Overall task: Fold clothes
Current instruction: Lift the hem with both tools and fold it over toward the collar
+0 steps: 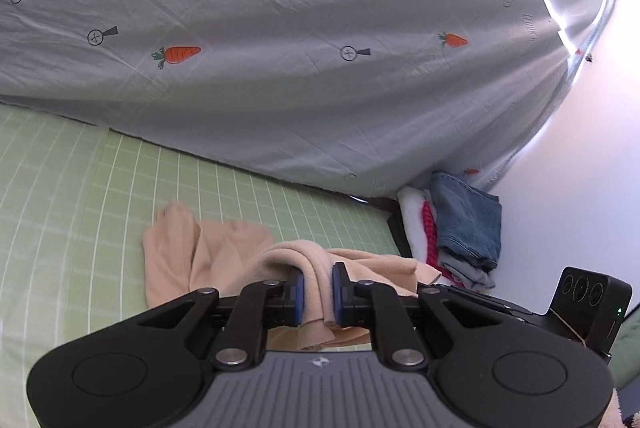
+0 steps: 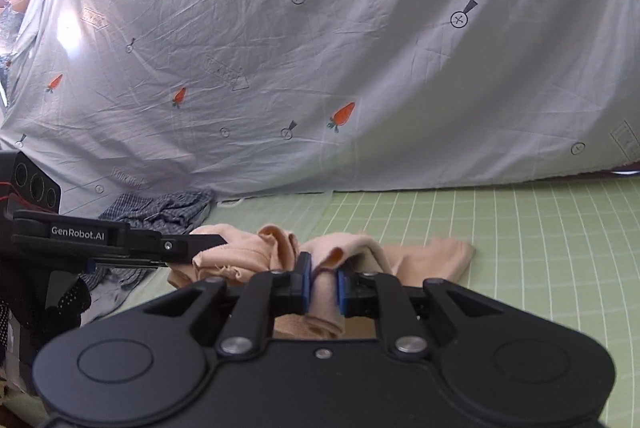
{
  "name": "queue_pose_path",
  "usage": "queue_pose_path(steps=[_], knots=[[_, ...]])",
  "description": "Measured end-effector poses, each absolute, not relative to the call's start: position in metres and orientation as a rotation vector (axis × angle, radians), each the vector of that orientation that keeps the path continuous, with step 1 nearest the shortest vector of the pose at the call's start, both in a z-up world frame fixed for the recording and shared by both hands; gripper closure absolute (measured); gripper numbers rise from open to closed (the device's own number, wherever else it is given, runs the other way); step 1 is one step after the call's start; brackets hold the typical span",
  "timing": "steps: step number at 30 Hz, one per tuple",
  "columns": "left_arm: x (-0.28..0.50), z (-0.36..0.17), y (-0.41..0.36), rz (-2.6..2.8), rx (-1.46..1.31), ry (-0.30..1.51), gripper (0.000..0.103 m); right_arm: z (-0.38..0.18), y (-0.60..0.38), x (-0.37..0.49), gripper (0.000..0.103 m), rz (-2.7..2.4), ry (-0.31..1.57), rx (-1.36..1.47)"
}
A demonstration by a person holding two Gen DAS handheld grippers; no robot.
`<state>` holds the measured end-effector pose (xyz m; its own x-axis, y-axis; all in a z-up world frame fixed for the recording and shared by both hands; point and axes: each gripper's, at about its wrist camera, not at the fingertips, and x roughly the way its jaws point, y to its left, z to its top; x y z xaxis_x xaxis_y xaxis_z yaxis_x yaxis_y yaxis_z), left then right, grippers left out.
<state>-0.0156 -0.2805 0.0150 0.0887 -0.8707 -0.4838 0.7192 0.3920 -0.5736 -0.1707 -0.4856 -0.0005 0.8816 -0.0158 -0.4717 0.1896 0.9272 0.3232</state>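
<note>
A beige garment [image 1: 208,256] lies bunched on the green checked bed cover [image 1: 80,196]. My left gripper [image 1: 317,294] is shut on a fold of it, which drapes between the blue pads. In the right wrist view the same beige garment [image 2: 432,256] spreads to the right, and my right gripper [image 2: 323,288] is shut on another fold of it. The left gripper [image 2: 208,242] shows side-on at the left of that view, its fingers reaching into the cloth. Both held edges hang lifted above the cover.
A grey sheet with carrot prints [image 1: 280,48] hangs as a backdrop behind the bed. Folded jeans on a small pile of clothes [image 1: 466,224] sit at the bed's far right corner. A blue checked garment [image 2: 160,214] lies crumpled by the sheet's foot.
</note>
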Motion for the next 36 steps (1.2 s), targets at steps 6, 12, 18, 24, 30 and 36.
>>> queue_pose_path(steps=[6,12,18,24,30,36], knots=[[0.037,-0.044,-0.333,-1.080,-0.160,1.022,0.088,-0.055,-0.530,-0.105,0.090,-0.155,0.598,0.444],[0.070,-0.111,-0.368,-0.974,-0.135,1.146,0.088,-0.130,-0.562,-0.056,0.089,-0.220,0.752,0.566],[0.086,-0.136,-0.370,-0.956,-0.195,1.189,0.085,-0.158,-0.580,-0.037,0.089,-0.228,0.776,0.660],[0.103,-0.123,-0.369,-0.941,-0.252,1.195,0.075,-0.154,-0.601,-0.039,0.087,-0.214,0.741,0.842],[0.110,-0.082,-0.362,-0.990,-0.306,1.004,0.032,-0.122,-0.609,-0.051,0.022,-0.326,0.544,0.884],[0.100,-0.104,-0.366,-0.922,-0.140,1.053,0.031,-0.107,-0.599,-0.051,0.020,-0.353,0.571,0.733]])
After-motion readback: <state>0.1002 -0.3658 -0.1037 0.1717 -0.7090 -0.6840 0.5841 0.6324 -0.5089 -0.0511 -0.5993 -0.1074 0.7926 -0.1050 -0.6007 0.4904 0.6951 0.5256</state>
